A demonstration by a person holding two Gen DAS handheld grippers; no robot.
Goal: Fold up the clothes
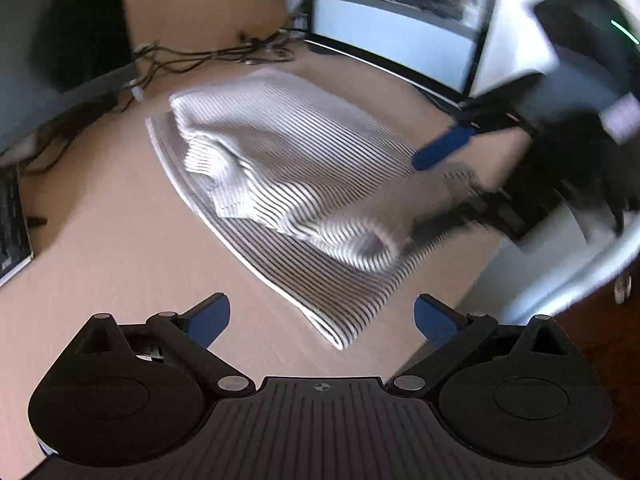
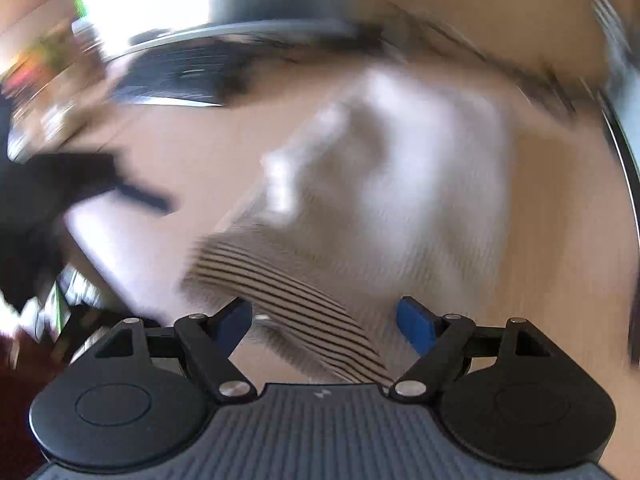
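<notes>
The striped shirt (image 1: 296, 184) is white with thin dark stripes, lying on the light wooden desk (image 1: 100, 240) in front of a monitor (image 1: 396, 36). It's partly folded — a flat bottom layer with a rumpled upper layer bunched on top, one rolled fold near the right edge.

Left gripper (image 1: 322, 318) hovers over the near side of the desk, fingers spread wide, nothing between them. Right gripper (image 2: 324, 326) is also spread apart, and a striped flap of the shirt runs between its fingers in the right wrist view — that view is heavily blurred.

Cables (image 1: 208, 54) trail along the far left. No readable writing anywhere.
</notes>
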